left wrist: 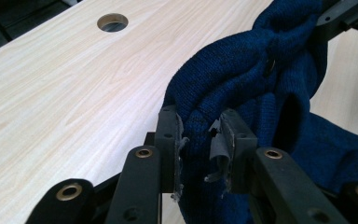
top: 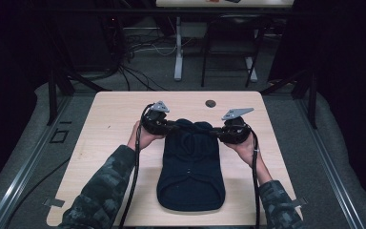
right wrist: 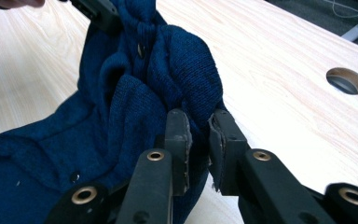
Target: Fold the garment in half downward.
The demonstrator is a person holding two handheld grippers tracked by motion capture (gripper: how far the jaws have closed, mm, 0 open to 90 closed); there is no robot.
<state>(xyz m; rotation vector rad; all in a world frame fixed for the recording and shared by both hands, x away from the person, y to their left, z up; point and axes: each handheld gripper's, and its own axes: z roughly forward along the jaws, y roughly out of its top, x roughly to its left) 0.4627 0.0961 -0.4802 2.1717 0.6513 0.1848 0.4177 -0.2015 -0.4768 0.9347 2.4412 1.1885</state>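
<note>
High view, frame centre: the sweater [top: 190, 167] lay on the table [top: 109, 124]; left gripper [left wrist: 200, 135] and right gripper [right wrist: 199, 135] each pinched its bunched far edge, fingertips hidden in knit

A dark blue knitted sweater [top: 190, 167] lies in the middle of the pale wooden table [top: 109, 119]. Its bottom hem is near the person's edge and its top end points to the far edge. The left gripper [top: 170, 126] is at the left of the top end and pinches a fold there. The right gripper [top: 215, 132] is at the right and pinches the other side. A small round hole in the tabletop [top: 210, 103] sits behind the sweater, near the far edge.
</note>
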